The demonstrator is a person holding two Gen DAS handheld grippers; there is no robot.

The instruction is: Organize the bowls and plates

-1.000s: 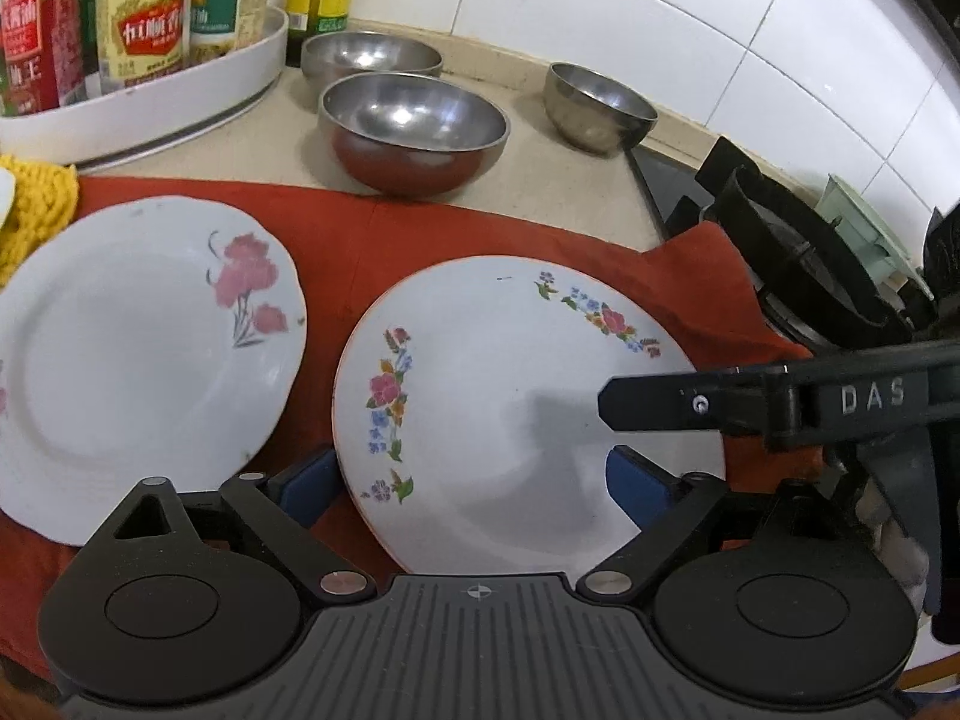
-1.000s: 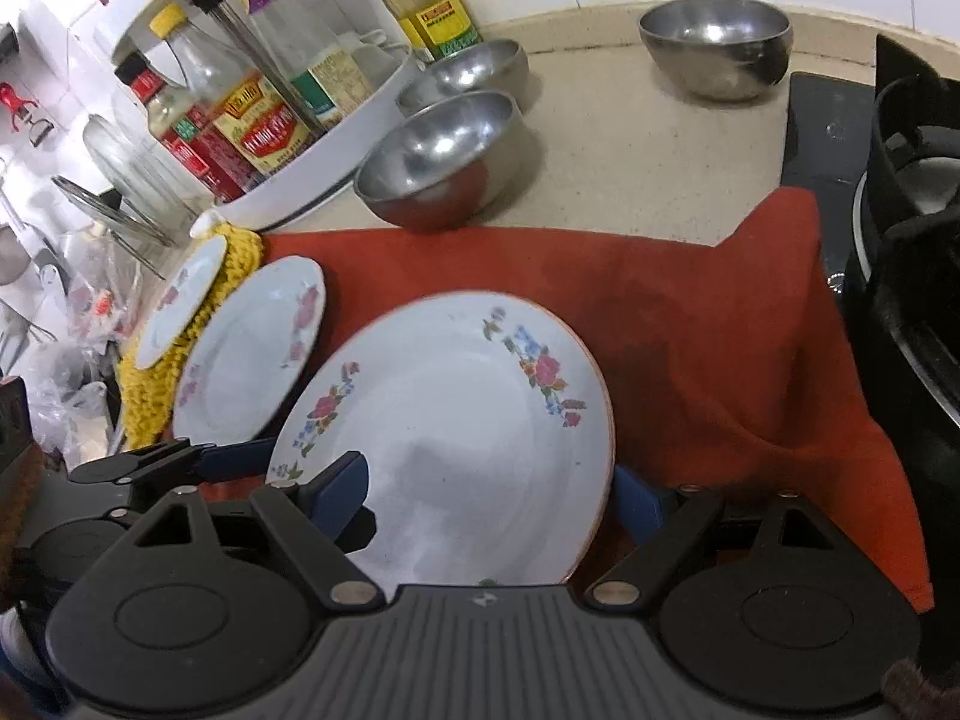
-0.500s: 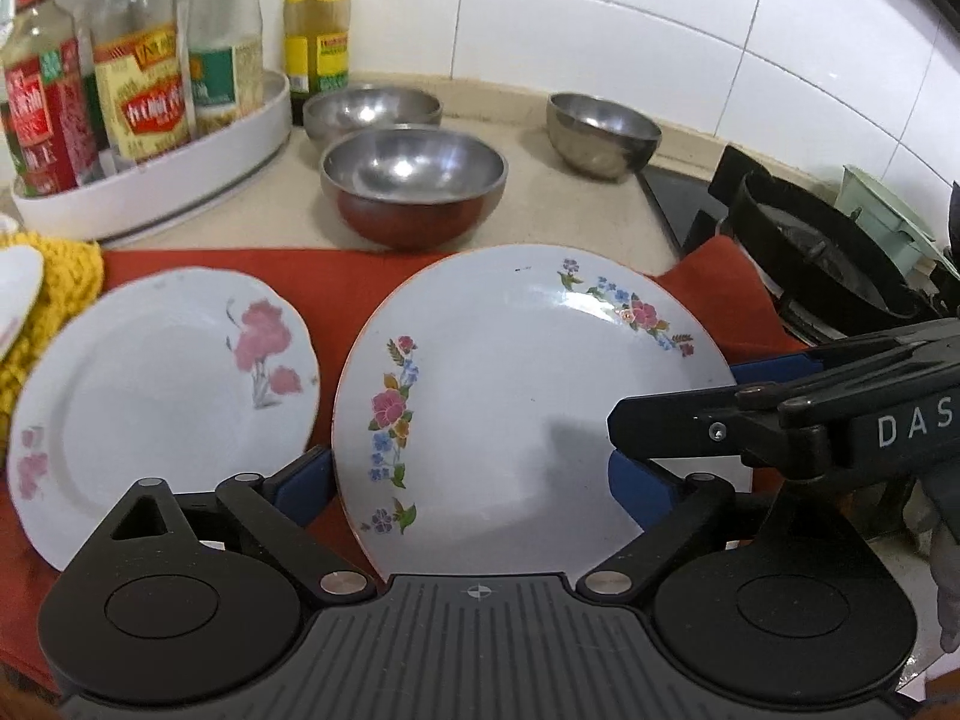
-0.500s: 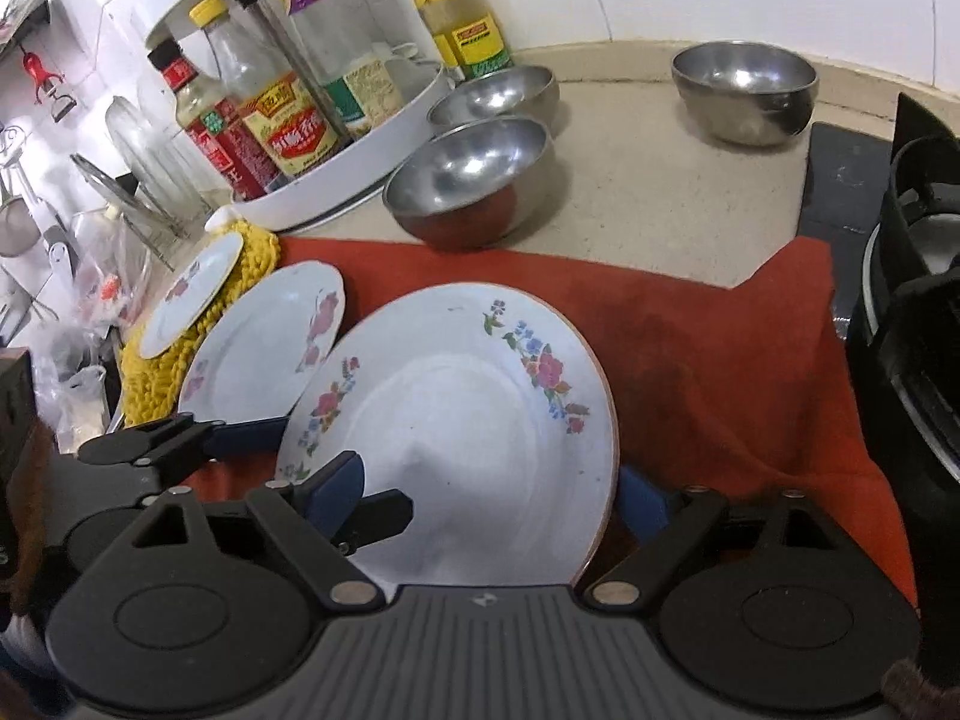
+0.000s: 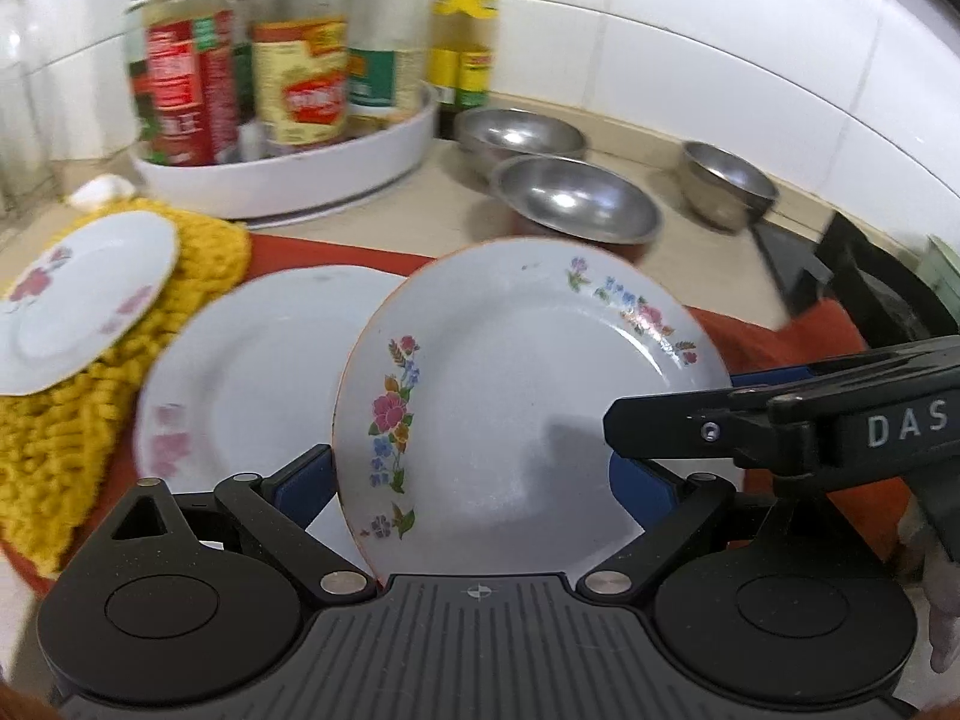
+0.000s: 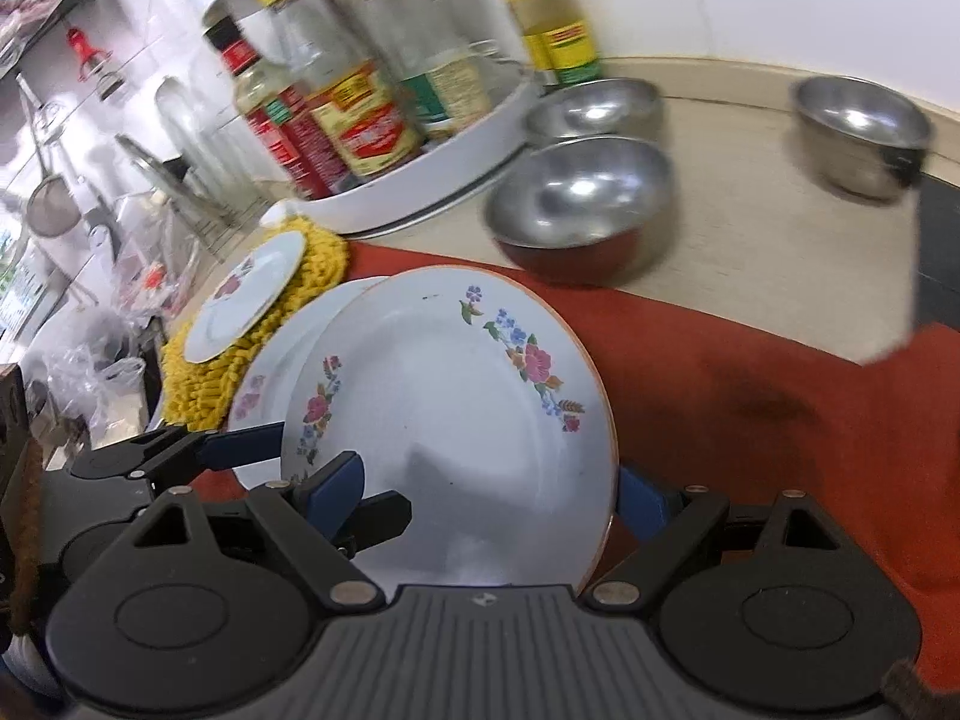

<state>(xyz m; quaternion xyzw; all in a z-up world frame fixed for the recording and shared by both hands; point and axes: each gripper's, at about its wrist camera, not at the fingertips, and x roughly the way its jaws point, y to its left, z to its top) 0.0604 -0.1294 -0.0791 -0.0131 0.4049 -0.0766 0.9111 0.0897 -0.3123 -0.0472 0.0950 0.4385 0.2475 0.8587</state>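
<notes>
A: Where is the big floral plate [image 5: 528,396]?

B: Lifted and tilted, far edge at 12 o'clock raised off the red cloth [image 6: 750,372]. It overlaps the right side of the second plate [image 5: 252,372], which lies flat on the cloth at about 9 o'clock from it.

A: Jaws of the left gripper [image 5: 474,480]?

B: Spread wide, blue pads at either side of the floral plate's near rim. Whether they press it I cannot tell. The right gripper [image 6: 492,498] stands the same: wide apart, pads flanking the rim; contact unclear too.

A: Can each gripper be seen from the other's camera?

B: Yes. The right one reaches in from 3 o'clock in the left view; the left one comes in from 9 o'clock in the right view.

A: The rest?

B: Small plate [image 5: 84,294] on a yellow knitted mat [image 5: 72,420] at 10 o'clock. Three steel bowls [image 5: 576,201] at 12 to 1 o'clock on the counter. White tray [image 5: 288,180] of bottles at 11 o'clock. Picture blurred.
</notes>
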